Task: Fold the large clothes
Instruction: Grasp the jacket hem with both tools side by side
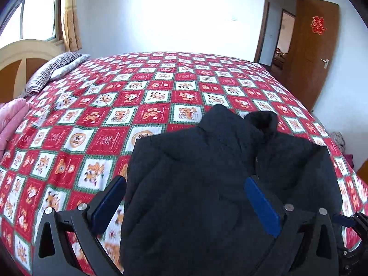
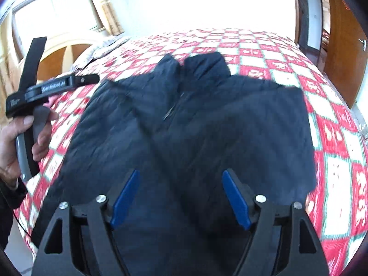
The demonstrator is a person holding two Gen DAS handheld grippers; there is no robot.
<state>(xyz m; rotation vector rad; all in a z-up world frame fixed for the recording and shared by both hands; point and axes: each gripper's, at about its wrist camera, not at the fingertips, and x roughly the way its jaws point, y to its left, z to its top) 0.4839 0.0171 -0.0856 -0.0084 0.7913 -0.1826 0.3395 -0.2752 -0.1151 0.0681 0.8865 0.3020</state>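
Dark navy quilted jacket (image 2: 184, 126) fills mid-frame on a red-and-white checked bedspread (image 1: 92, 119), left gripper (image 1: 184, 191) and right gripper (image 2: 180, 197) both spread wide above it.

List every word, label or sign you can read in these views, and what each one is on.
"囍", a red paper sign on the wooden door.
"Genrobot.AI", roughly; blurred white print on the body of the left claw.
Another white mark on that claw's handle: too blurred to read.
Red squares of the bedspread carry characters, too small to read.
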